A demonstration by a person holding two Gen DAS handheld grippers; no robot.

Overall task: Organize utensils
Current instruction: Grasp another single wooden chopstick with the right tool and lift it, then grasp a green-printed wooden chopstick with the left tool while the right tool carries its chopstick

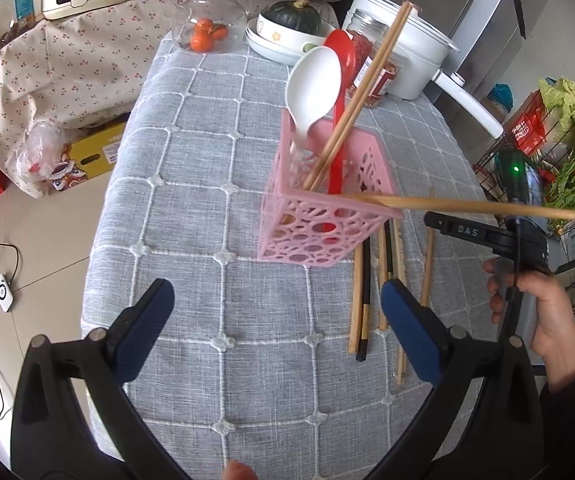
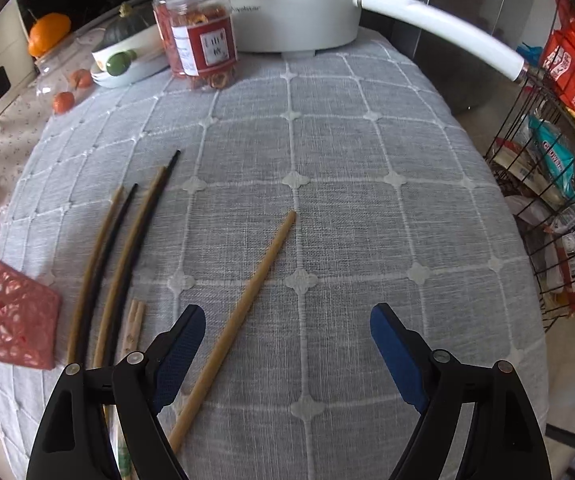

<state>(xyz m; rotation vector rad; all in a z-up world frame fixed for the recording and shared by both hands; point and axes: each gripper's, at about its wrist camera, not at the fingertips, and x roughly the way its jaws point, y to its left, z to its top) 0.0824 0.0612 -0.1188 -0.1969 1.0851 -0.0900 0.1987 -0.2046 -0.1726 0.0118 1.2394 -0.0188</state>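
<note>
The step in hand seems to be filling the pink basket (image 1: pixel 319 216), at the centre of the left view, which already holds two spoons and chopsticks. Both the left gripper (image 1: pixel 277 320) and the right gripper (image 2: pixel 287 344) have fingers wide apart, holding nothing. Next, I judge, the right one must close on the lone chopstick (image 2: pixel 247 312) on the bench (image 2: pixel 367 220). Readable writing: "DAS", "CHANGHONG".

Left gripper (image 1: pixel 277 326) gapes wide above the grey tablecloth (image 1: pixel 191 168). At one o'clock the pink basket (image 1: pixel 319 216) holds a white spoon (image 1: pixel 313 84), red spoon (image 1: pixel 341 92) and chopsticks (image 1: pixel 361 96); loose chopsticks (image 1: pixel 371 292) lie at three o'clock
</note>
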